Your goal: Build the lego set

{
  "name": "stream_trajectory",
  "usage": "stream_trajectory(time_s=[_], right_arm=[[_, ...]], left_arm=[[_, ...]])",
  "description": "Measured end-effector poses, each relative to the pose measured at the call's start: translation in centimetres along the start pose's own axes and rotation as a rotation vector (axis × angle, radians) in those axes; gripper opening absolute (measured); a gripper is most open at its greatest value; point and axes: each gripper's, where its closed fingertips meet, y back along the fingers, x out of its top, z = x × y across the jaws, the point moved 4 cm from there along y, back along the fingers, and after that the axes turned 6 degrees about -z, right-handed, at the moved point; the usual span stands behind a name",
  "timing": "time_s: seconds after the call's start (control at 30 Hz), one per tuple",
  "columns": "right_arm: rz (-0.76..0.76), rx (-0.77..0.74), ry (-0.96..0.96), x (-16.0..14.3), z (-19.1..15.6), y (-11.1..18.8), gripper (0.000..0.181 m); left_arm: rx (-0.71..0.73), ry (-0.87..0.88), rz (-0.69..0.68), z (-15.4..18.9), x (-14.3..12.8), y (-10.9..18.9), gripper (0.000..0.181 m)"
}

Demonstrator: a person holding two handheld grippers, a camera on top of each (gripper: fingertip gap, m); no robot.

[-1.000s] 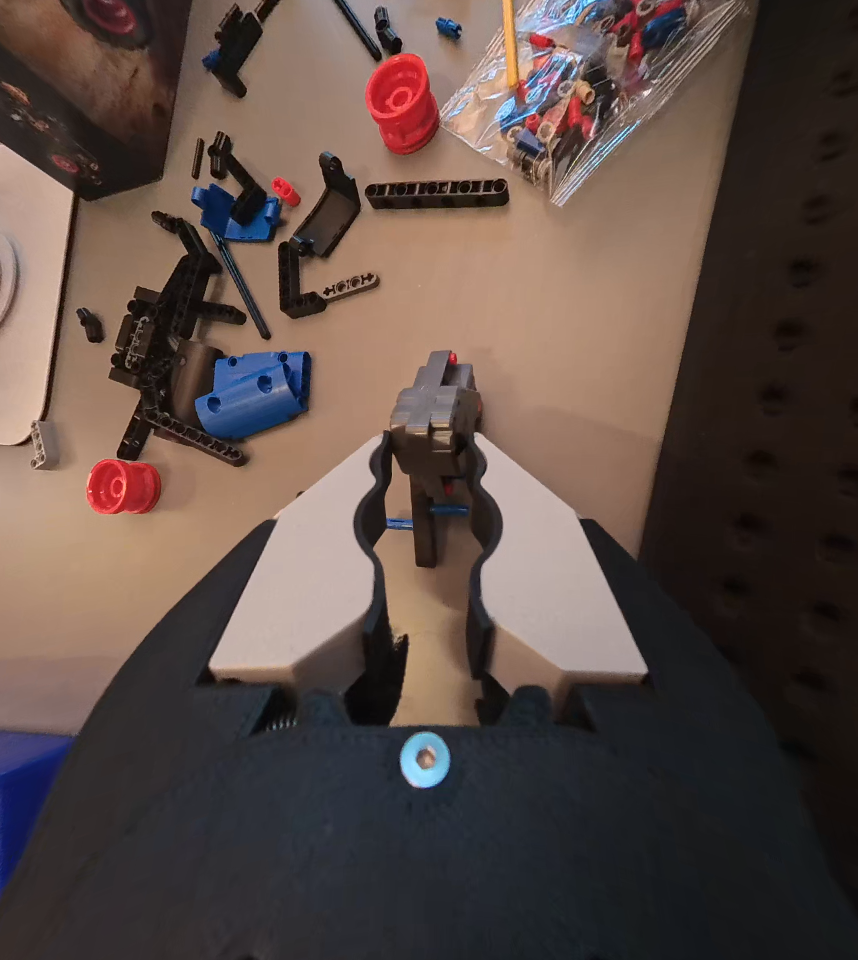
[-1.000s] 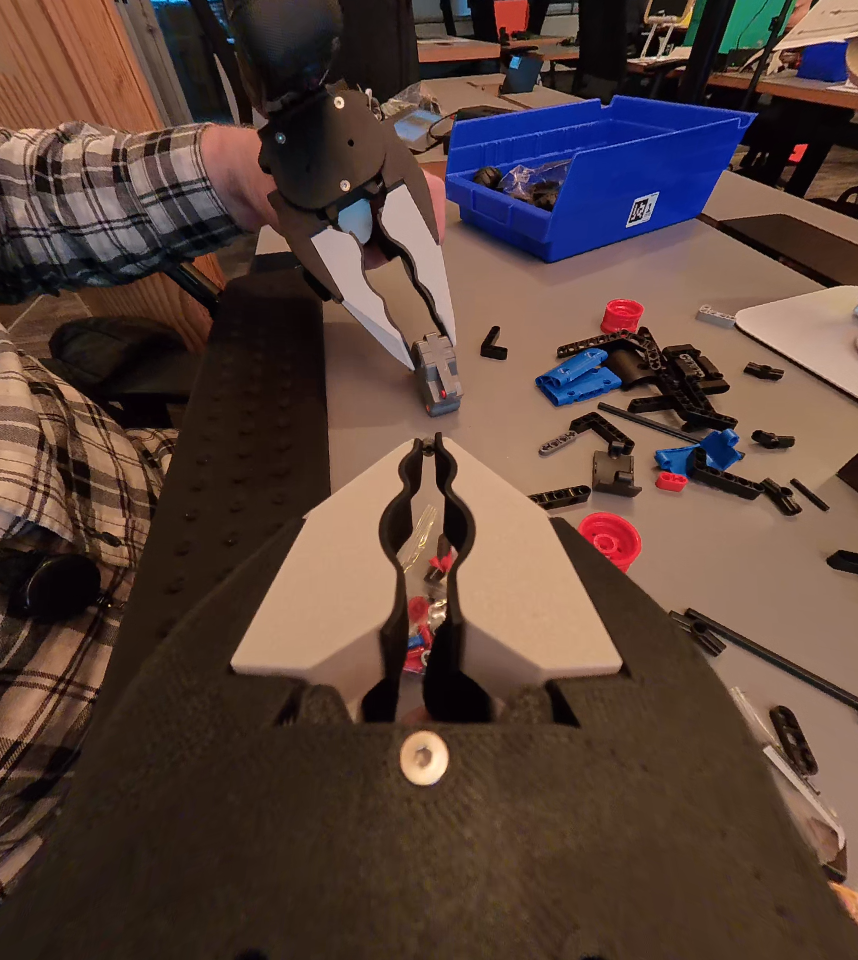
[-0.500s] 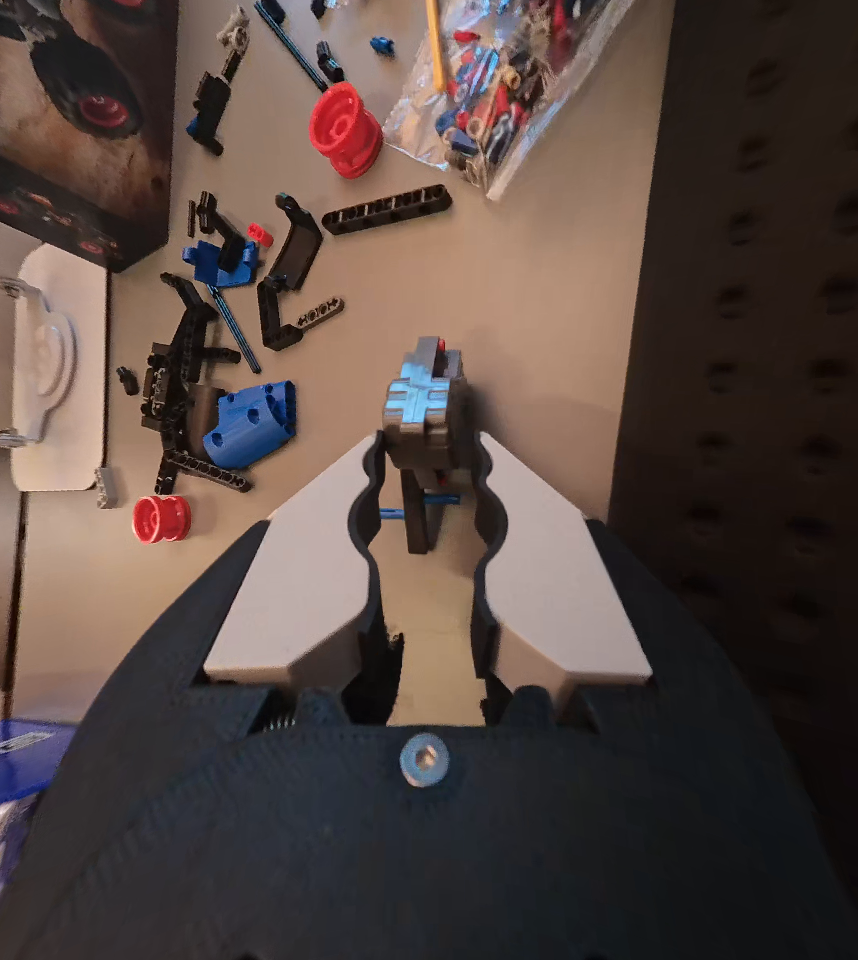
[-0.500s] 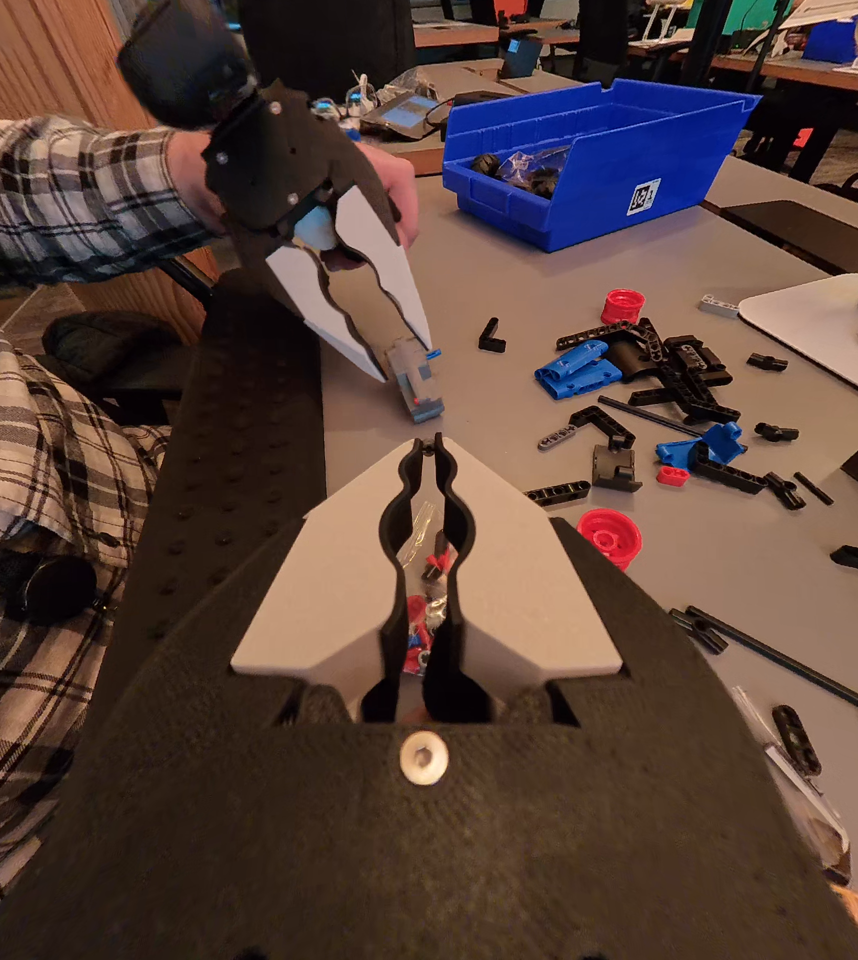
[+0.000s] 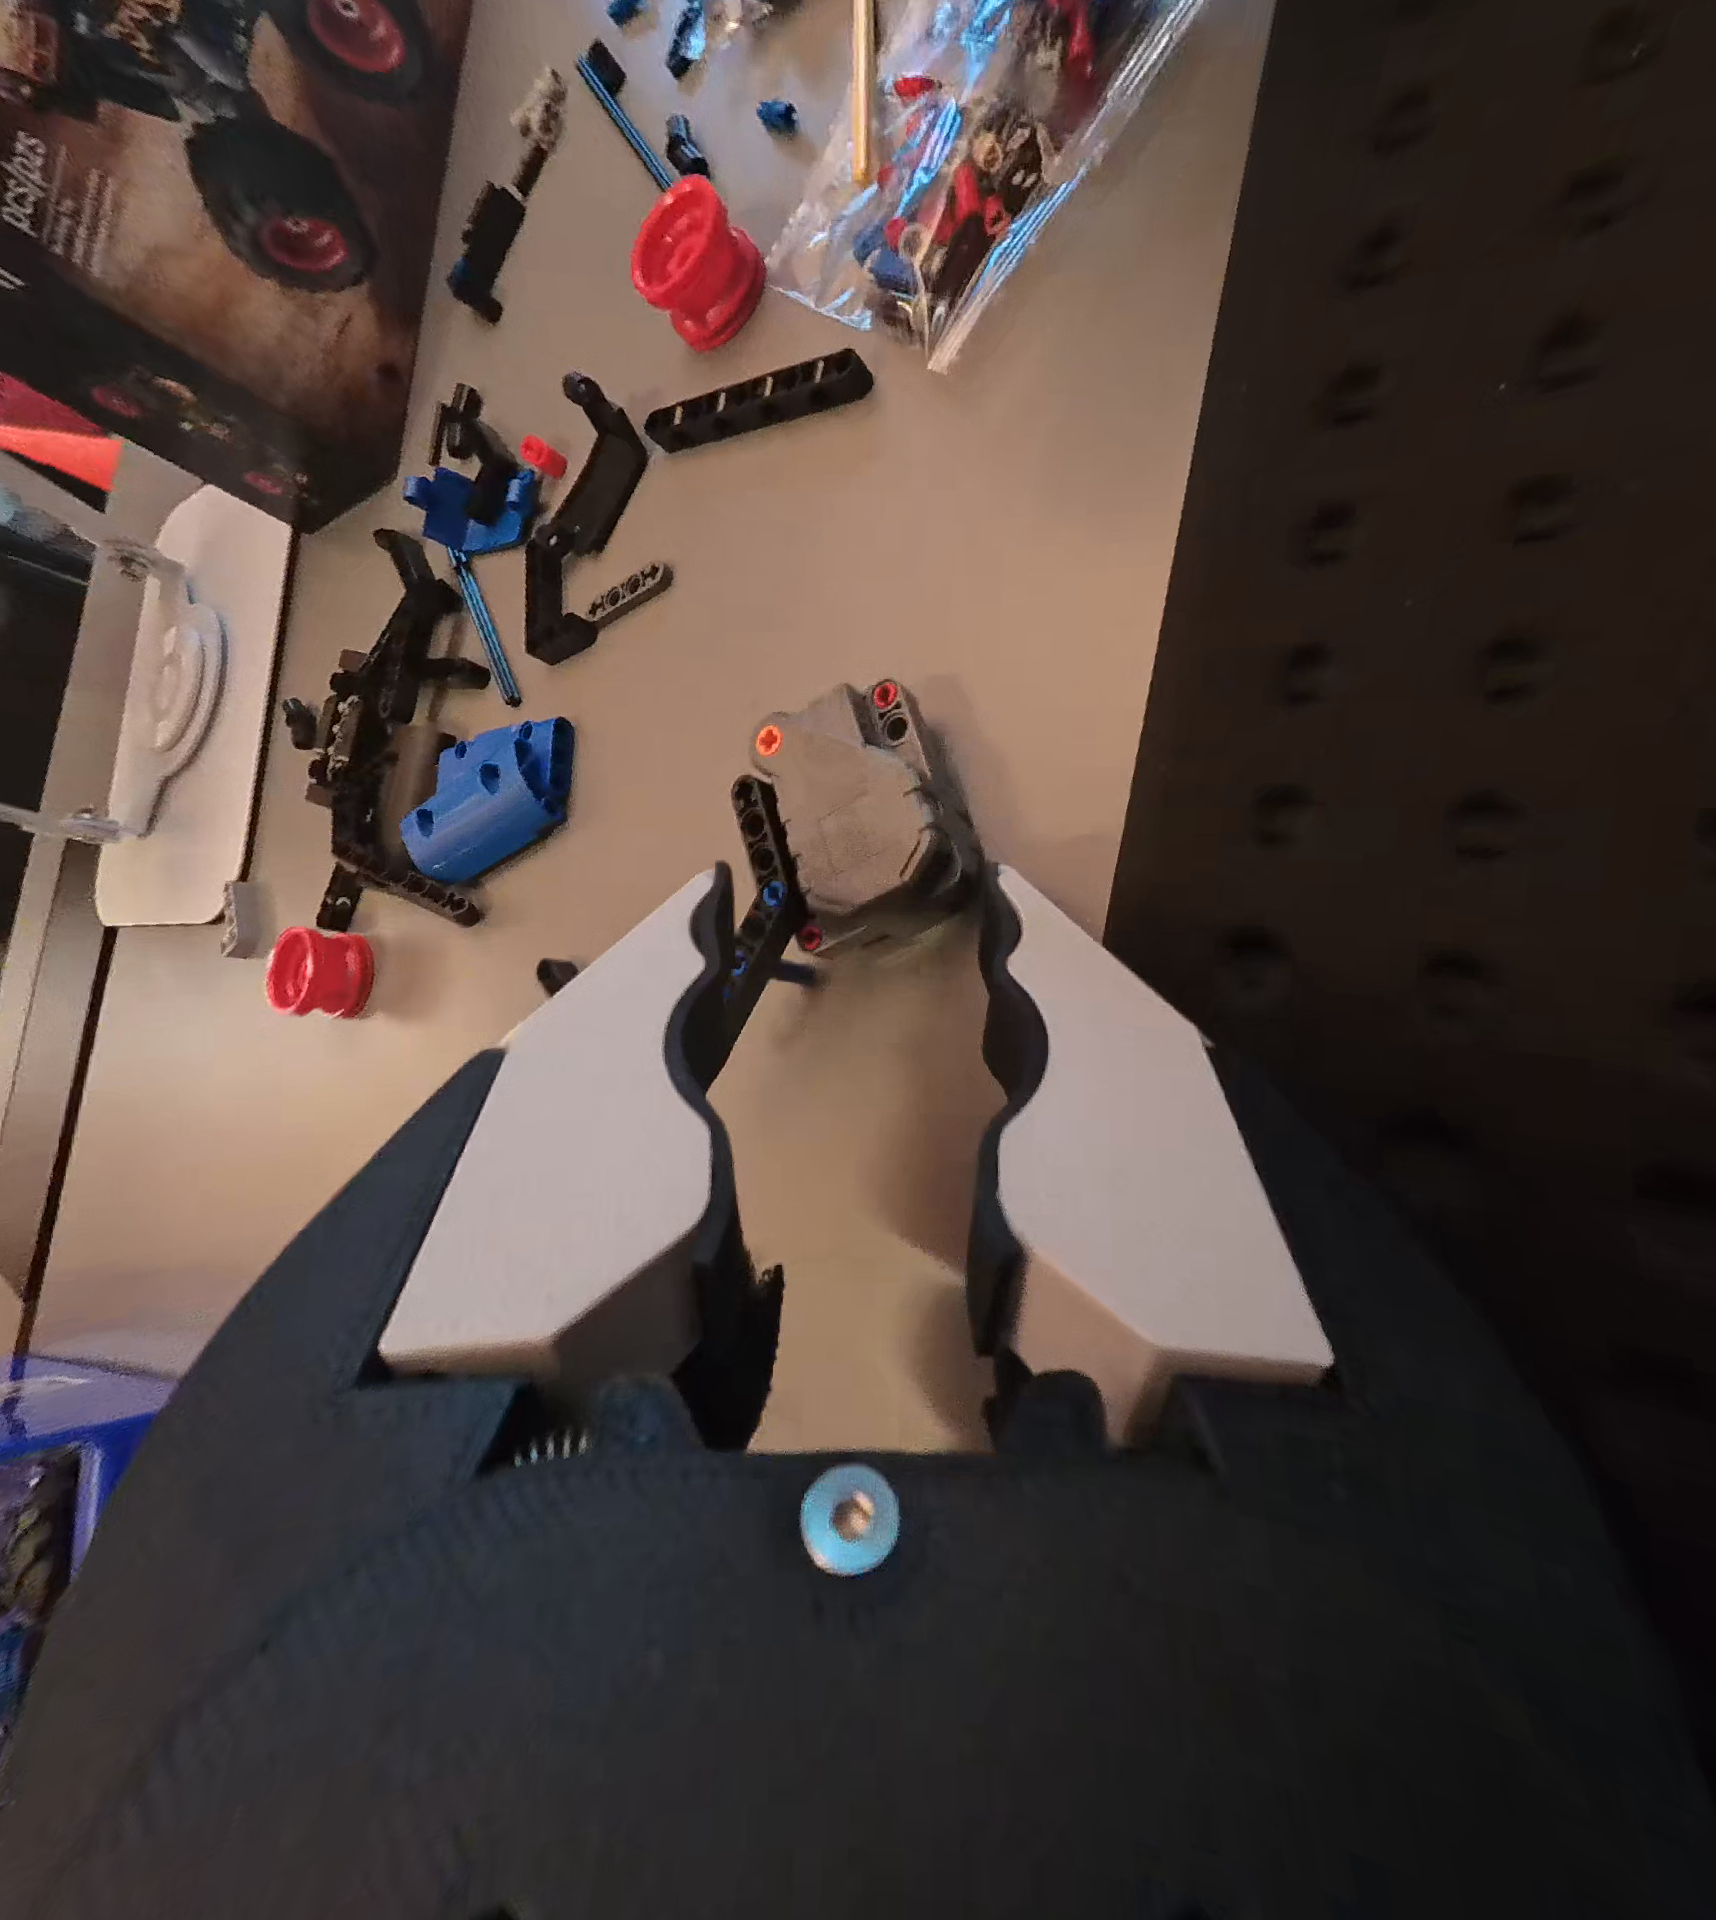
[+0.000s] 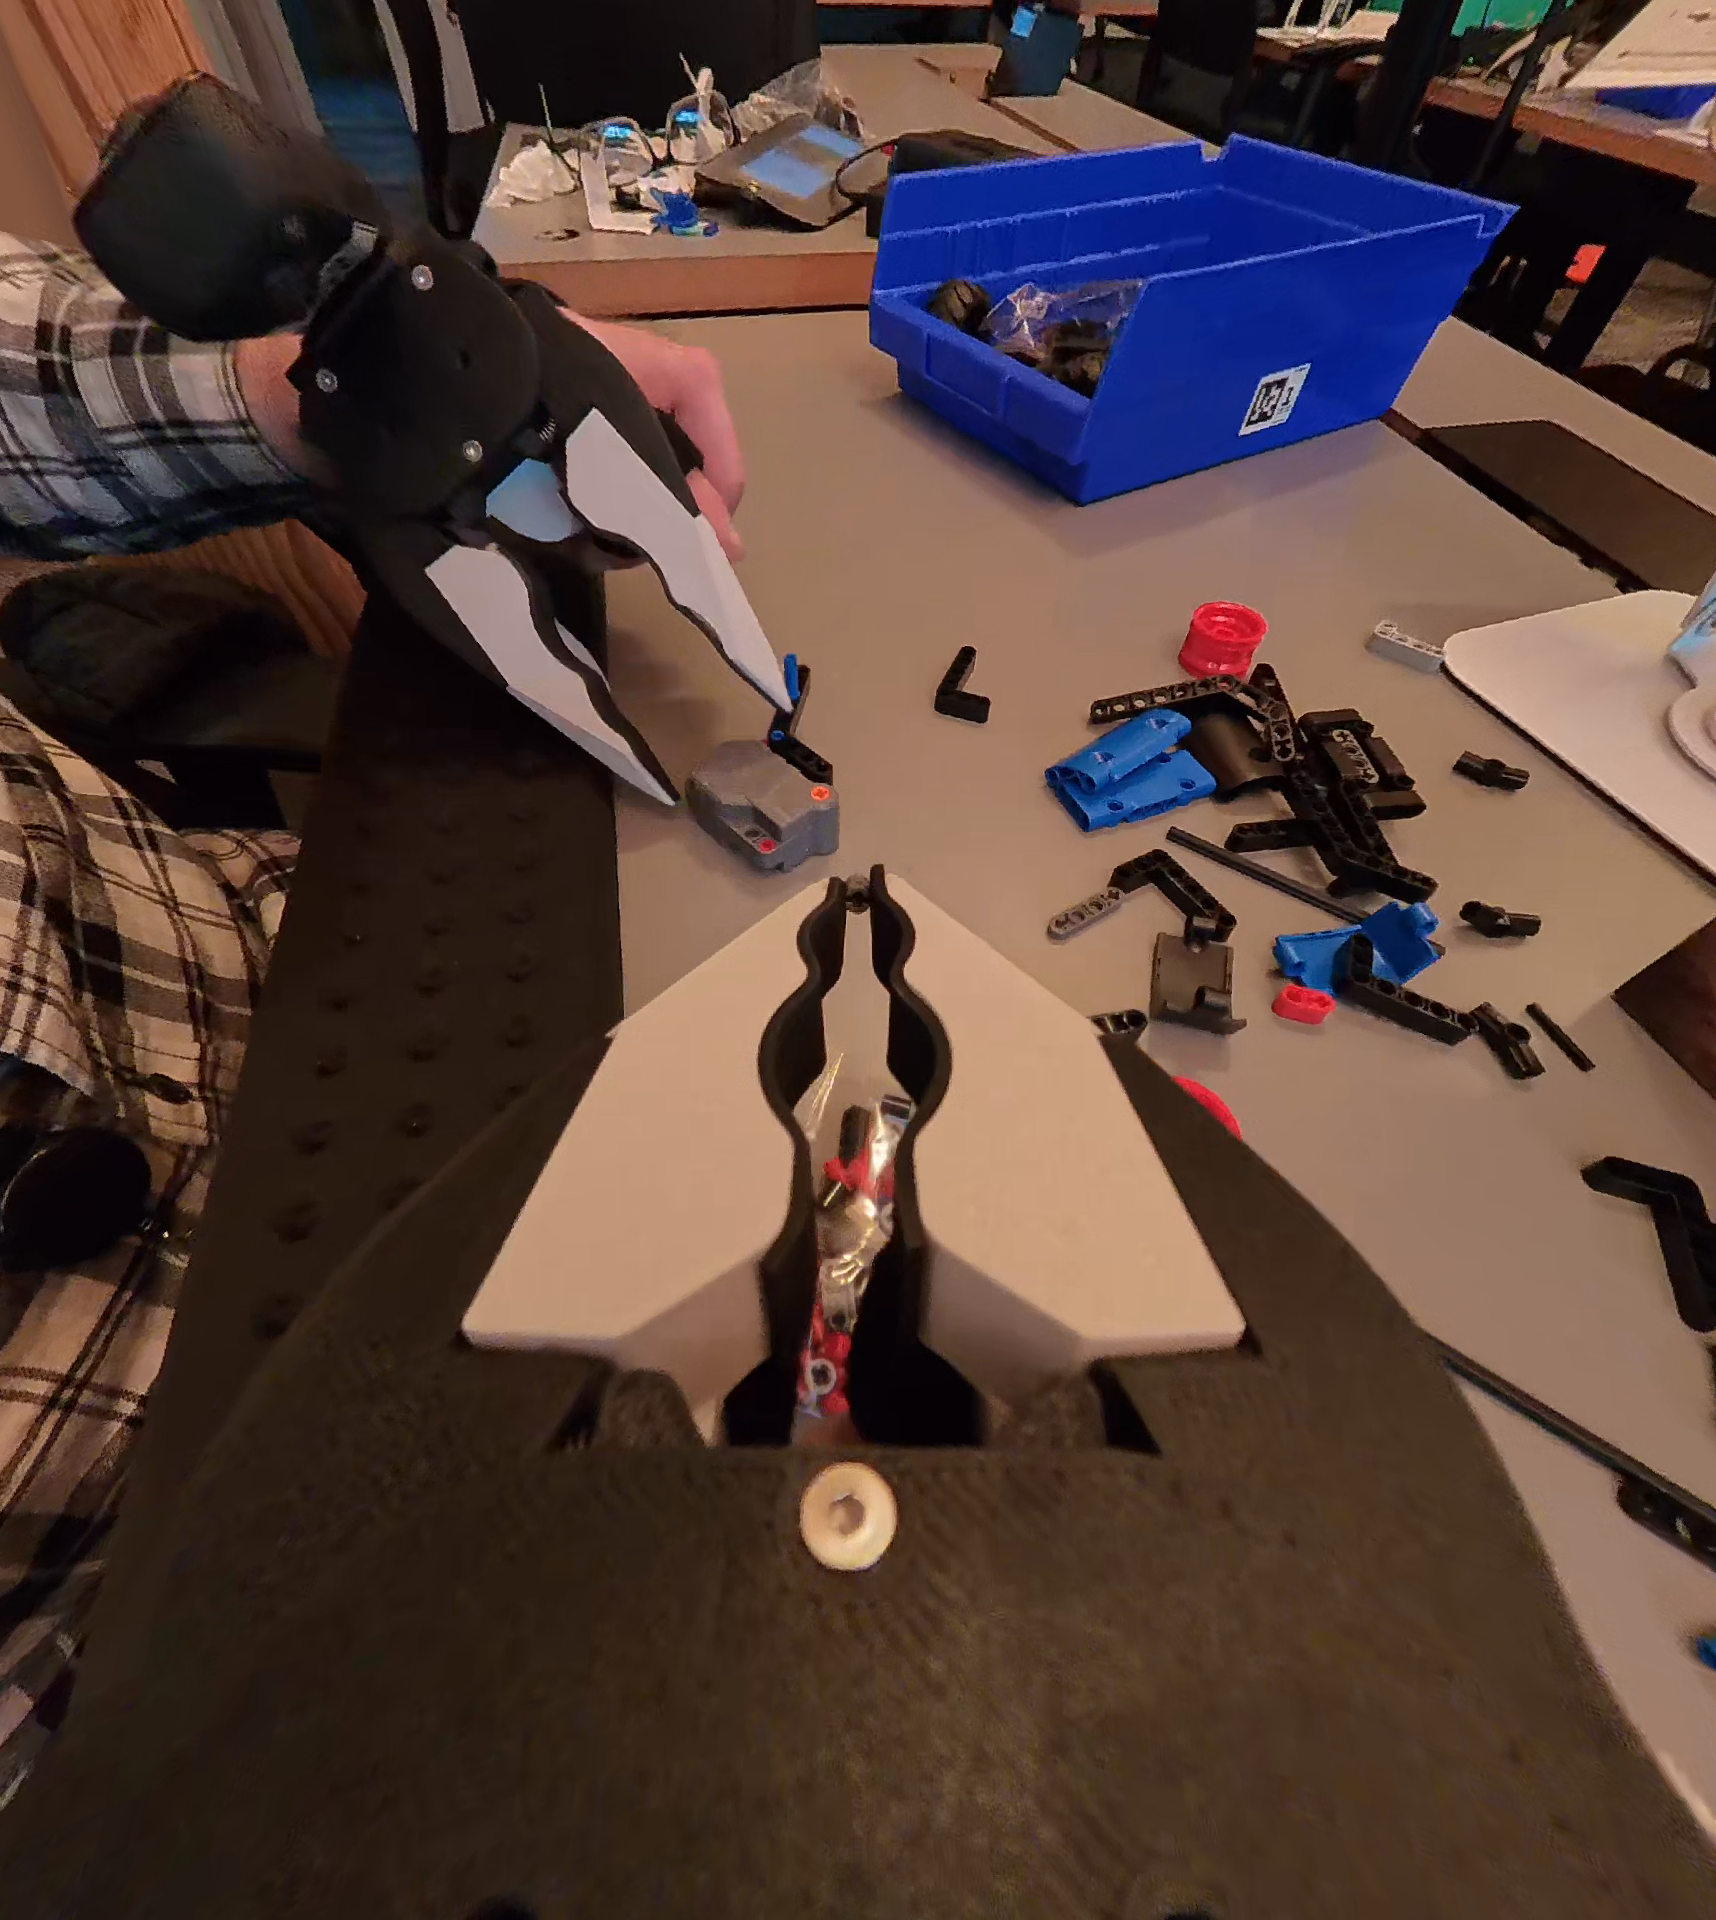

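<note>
A grey motor block [image 5: 859,821] with red pins and a black beam [image 5: 766,873] pinned to its side lies on its side on the table, near the table's edge. My left gripper [image 5: 859,883] is open, its tips either side of the near end of the block. One finger [image 5: 625,1039] rests against the beam. In the right wrist view the left gripper [image 6: 729,748] angles down over the block [image 6: 766,810]. My right gripper [image 6: 859,888] is shut, just short of the block. A tiny grey bit shows at its tips, too small to identify.
Loose black, blue and red parts [image 6: 1249,769] lie across the table's middle. There are two red wheels [image 5: 698,260] [image 5: 319,971], a clear parts bag [image 5: 979,156], the set's box [image 5: 158,229], a blue bin [image 6: 1197,343], a white lamp base [image 6: 1612,707] and a black perforated mat [image 5: 1508,727] along the edge. About 15 cm separates my left fingertips from my right.
My left gripper held the grey block upright and tilted it. Now it has opened and the block lies on its side on the table. The right gripper stays shut and has hardly moved.
</note>
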Motion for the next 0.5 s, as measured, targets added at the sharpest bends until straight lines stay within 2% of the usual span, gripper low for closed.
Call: stream_trajectory(time_s=[0.23,0.37,0.5], right_arm=[[-0.062,0.020,0.046,2.3,-0.1,-1.8,0.002],[-0.130,0.074,0.097,3.9,0.1,-5.1,0.002],[-0.206,0.167,0.160,5.4,0.1,-9.1,0.002]], left_arm=[[0.036,0.131,-0.007,-0.1,-1.2,1.3,0.034],[0.075,0.162,0.005,0.1,-0.5,1.2,0.025],[0.098,0.186,0.030,0.2,0.9,0.7,0.028]])
